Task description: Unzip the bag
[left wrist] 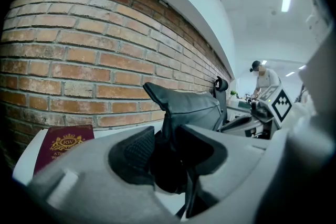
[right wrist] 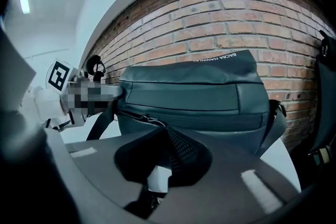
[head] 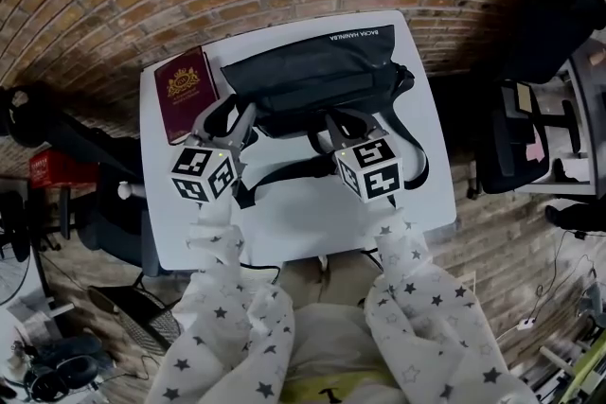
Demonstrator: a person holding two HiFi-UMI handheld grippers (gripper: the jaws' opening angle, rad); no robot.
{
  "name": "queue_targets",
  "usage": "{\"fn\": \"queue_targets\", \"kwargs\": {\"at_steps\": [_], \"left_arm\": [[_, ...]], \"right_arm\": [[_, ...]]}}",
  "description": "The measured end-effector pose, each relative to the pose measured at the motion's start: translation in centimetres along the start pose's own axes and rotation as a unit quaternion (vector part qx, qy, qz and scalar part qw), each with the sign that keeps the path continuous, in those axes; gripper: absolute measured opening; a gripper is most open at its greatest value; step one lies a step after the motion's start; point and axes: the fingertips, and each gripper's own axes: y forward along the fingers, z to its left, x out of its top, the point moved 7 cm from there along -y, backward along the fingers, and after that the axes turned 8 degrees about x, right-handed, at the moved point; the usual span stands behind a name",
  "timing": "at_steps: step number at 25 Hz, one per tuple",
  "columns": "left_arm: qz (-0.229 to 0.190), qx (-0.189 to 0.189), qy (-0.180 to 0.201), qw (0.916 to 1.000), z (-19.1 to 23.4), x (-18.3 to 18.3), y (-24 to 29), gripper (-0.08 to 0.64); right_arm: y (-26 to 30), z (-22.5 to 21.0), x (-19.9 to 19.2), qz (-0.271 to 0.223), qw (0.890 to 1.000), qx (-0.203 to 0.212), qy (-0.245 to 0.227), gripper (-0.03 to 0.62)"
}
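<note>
Black fabric: one bag (head: pixel 312 76), left of it one maroon booklet (head: pixel 187 95). Your left gripper (head: pixel 220 123) clamps the bag's left end; your right gripper (head: pixel 341 130) pinches the zipper pull (right wrist: pixel 147 119).

White capitals along the top edge of the dark bag (right wrist: pixel 210 86): they read like "BACRA HAN…", the tail too small to settle. On the burgundy booklet (left wrist: pixel 63 147), a gold crest with "RW"; the gold line beneath it is unreadable.
</note>
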Motion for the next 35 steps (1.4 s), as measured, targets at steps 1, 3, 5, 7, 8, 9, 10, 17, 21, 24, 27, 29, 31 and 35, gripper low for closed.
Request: {"fn": "queue_targets", "kwargs": {"at_steps": [1,3,5,7,8,9,10,17,21,24,27,29,31,35], "left_arm": [[0.000,0.000,0.000,1.0000,0.1,0.0,0.0,0.152],[0.000,0.001,-0.001,1.0000,0.1,0.0,0.1,0.152],[0.000,0.002,-0.001,1.0000,0.0,0.1,0.1,0.152],[0.000,0.004,-0.001,1.0000,0.0,0.1,0.1,0.152],[0.000,0.004,-0.002,1.0000,0.0,0.0,0.0,0.152],[-0.001,0.005,-0.002,1.0000,0.0,0.0,0.0,0.152],[-0.001,0.005,-0.002,1.0000,0.0,0.0,0.0,0.152],[-0.001,0.009,-0.002,1.0000,0.2,-0.1,0.0,0.152],[-0.001,0.010,-0.002,0.9999,0.2,-0.1,-0.1,0.152],[-0.003,0.013,-0.004,0.9999,0.3,-0.1,-0.2,0.152],[-0.002,0.014,-0.004,0.9999,0.3,-0.2,-0.2,0.152],[-0.002,0.015,-0.003,0.9999,0.4,-0.2,-0.1,0.152],[-0.002,0.016,-0.001,0.9999,0.4,-0.2,-0.1,0.152],[-0.003,0.017,-0.001,0.9998,0.5,-0.2,-0.2,0.152]], "right_arm": [[-0.1,-0.2,0.0,-0.001,1.000,-0.003,0.002,0.018],[-0.4,-0.7,0.0,-0.002,1.000,-0.010,0.006,0.018],[-0.7,-1.1,0.0,-0.003,1.000,-0.014,0.009,0.018],[-1.0,-1.4,-0.1,-0.003,1.000,-0.018,0.011,0.018],[-1.1,-1.5,-0.1,-0.004,1.000,-0.020,0.012,0.018],[-1.2,-1.6,-0.2,-0.005,1.000,-0.022,0.013,0.018],[-1.3,-1.7,-0.2,-0.005,1.000,-0.024,0.014,0.018],[-1.6,-2.2,-0.3,-0.008,0.999,-0.036,0.018,0.018],[-2.3,-3.1,-0.5,-0.012,0.998,-0.053,0.029,0.018],[-2.5,-3.4,-0.4,-0.012,0.998,-0.057,0.025,0.018],[-2.5,-3.4,-0.4,-0.013,0.998,-0.059,0.025,0.018],[-2.5,-3.4,-0.3,-0.016,0.998,-0.062,0.029,0.018],[-2.6,-3.6,-0.3,-0.018,0.997,-0.072,0.034,0.018],[-3.0,-4.4,-0.5,-0.022,0.995,-0.085,0.044,0.018]]}}
